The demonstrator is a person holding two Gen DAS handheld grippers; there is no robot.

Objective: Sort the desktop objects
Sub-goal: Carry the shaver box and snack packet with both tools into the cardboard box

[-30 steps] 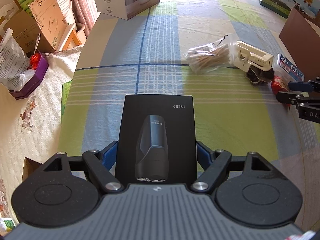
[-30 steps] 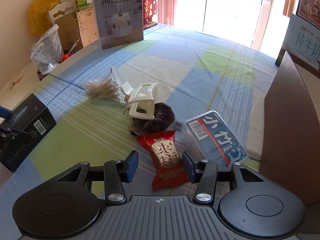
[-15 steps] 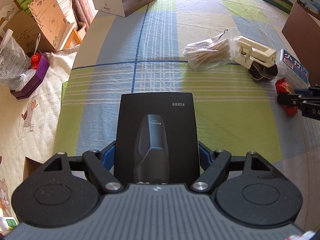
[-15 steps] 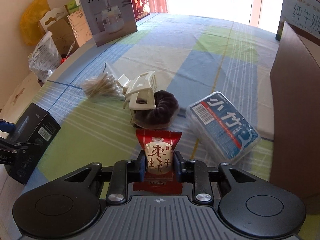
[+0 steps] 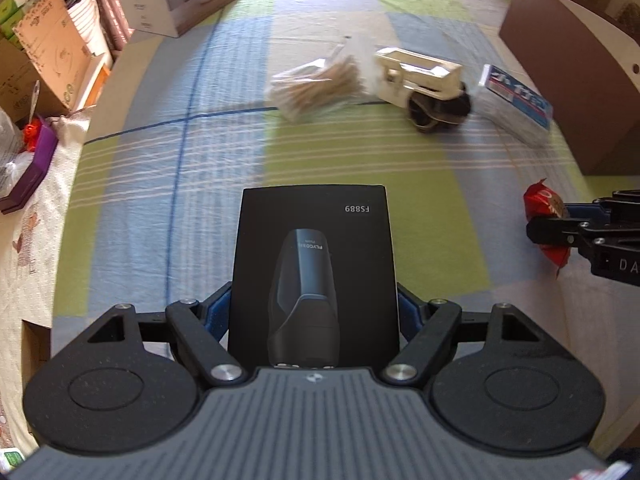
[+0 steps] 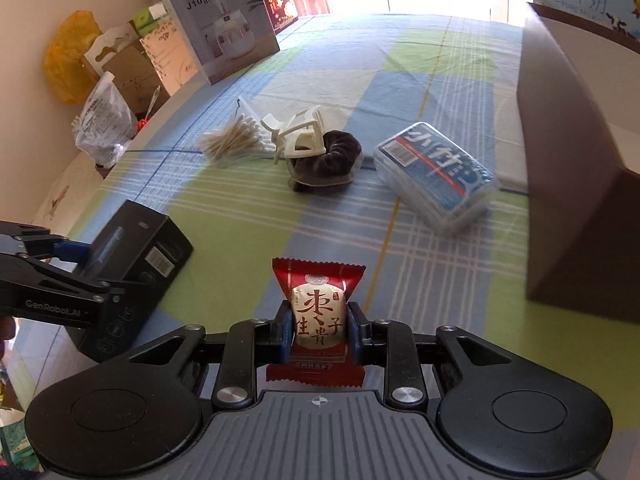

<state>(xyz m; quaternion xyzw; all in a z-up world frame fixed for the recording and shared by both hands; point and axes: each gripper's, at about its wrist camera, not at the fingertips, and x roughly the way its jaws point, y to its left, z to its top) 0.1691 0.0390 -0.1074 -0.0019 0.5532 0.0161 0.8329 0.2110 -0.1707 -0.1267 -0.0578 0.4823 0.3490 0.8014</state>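
My left gripper point(image 5: 314, 312) is clamped on the black shaver box point(image 5: 314, 264), blue pads pressed to both long sides; from the right wrist view the box point(image 6: 132, 264) appears tilted, one end raised off the checked tablecloth point(image 6: 248, 216), near the table's left edge. Moving right across the cloth: a clear bag of cotton swabs point(image 6: 234, 142), then just beside it a cream hair claw clip point(image 6: 300, 136) resting on a dark brown scrunchie point(image 6: 326, 158), the two touching. Further right, a clear plastic case with a blue-and-red label point(image 6: 438, 172) lies flat, close to the tall brown cardboard box point(image 6: 580, 184) at the far right. My right gripper point(image 6: 319, 330) is closed on a red snack packet point(image 6: 318, 320), fingers pinching its cream centre panel, packet held above the cloth in front of the brown box. In the left wrist view that packet point(image 5: 540, 204) shows at the right edge, in the other tool's jaws. Background is blurred in the left view; a grey humidifier carton point(image 6: 224, 28) stands at the far left of the table.
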